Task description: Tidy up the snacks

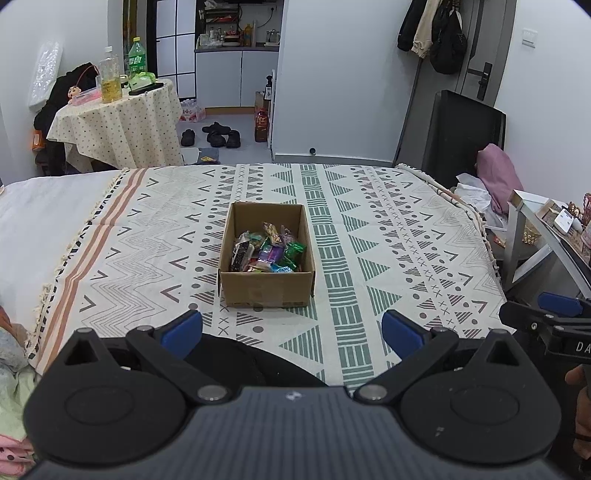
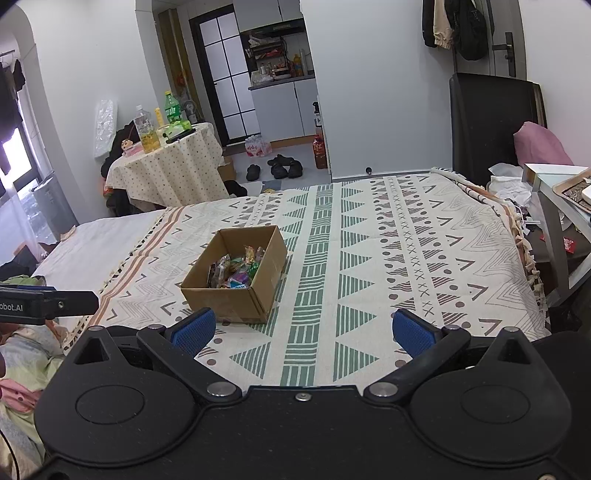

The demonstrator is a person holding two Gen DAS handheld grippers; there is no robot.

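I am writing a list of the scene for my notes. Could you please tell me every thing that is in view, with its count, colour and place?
cardboard box: one, brown, open, middle of the blanket
wrapped snacks: a pile, count unclear, mixed colours, inside the box
patterned blanket: one, cream with green and brown, over the bed
round table: one, dotted cream cloth, far left
bottles: two, one green, one clear, on that table
shoes: several, black, on the floor
coats: several, dark and beige, hanging by the door
left gripper: blue pads, open, empty
right gripper: blue pads, open, empty
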